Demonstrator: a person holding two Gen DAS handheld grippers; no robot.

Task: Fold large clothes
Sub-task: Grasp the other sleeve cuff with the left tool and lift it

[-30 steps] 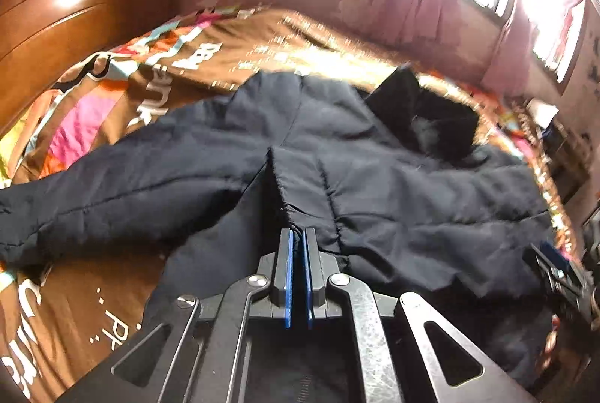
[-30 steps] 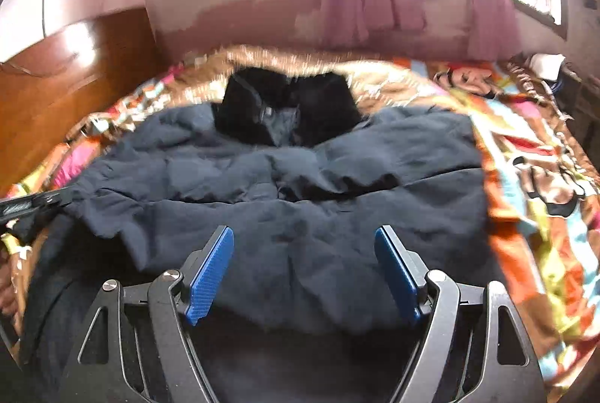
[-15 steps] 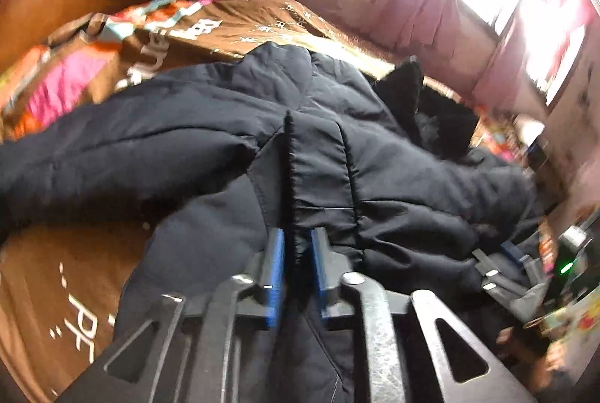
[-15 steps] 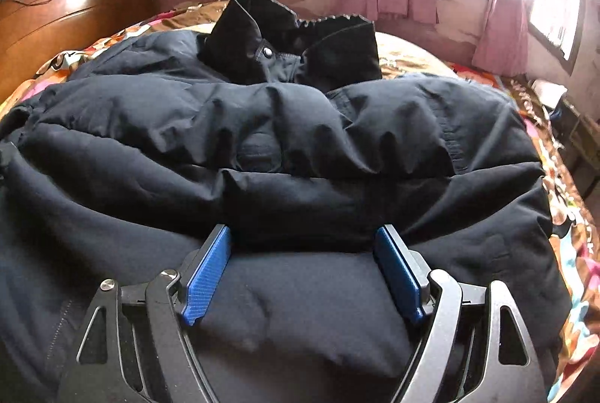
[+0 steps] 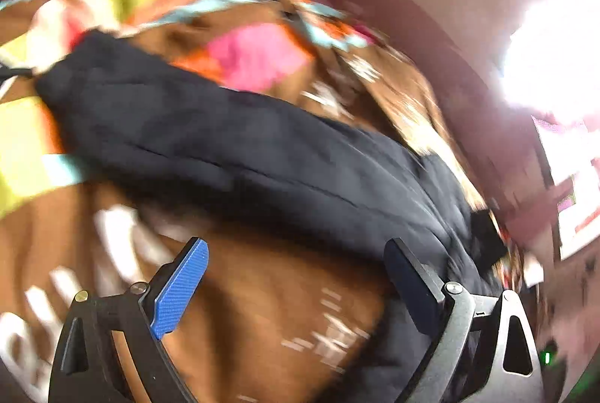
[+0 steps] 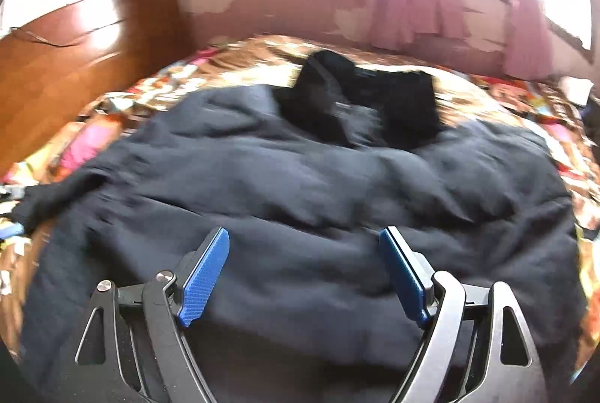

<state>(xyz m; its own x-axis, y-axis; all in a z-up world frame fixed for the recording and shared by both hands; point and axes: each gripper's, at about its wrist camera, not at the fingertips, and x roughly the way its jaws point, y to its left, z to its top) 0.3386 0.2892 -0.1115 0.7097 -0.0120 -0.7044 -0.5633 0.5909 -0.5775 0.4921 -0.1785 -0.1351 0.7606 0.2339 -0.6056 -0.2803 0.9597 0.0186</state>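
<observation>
Dark navy padded jacket [image 6: 300, 200]: spread on brown multicolour-print bedspread [image 5: 262, 298], collar toward window. L gripper [image 5: 296, 275]: jaws just opened wide, nothing between, over bedspread beside sleeve. R gripper [image 6: 303, 264]: wide, empty, over jacket.

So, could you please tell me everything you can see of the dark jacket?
The jacket is dark navy, puffy, quilted-looking fabric, lying spread and rumpled on the patterned bedspread. Its black collar stands up at the far end, and one sleeve stretches out sideways. Nothing grips it.
</observation>
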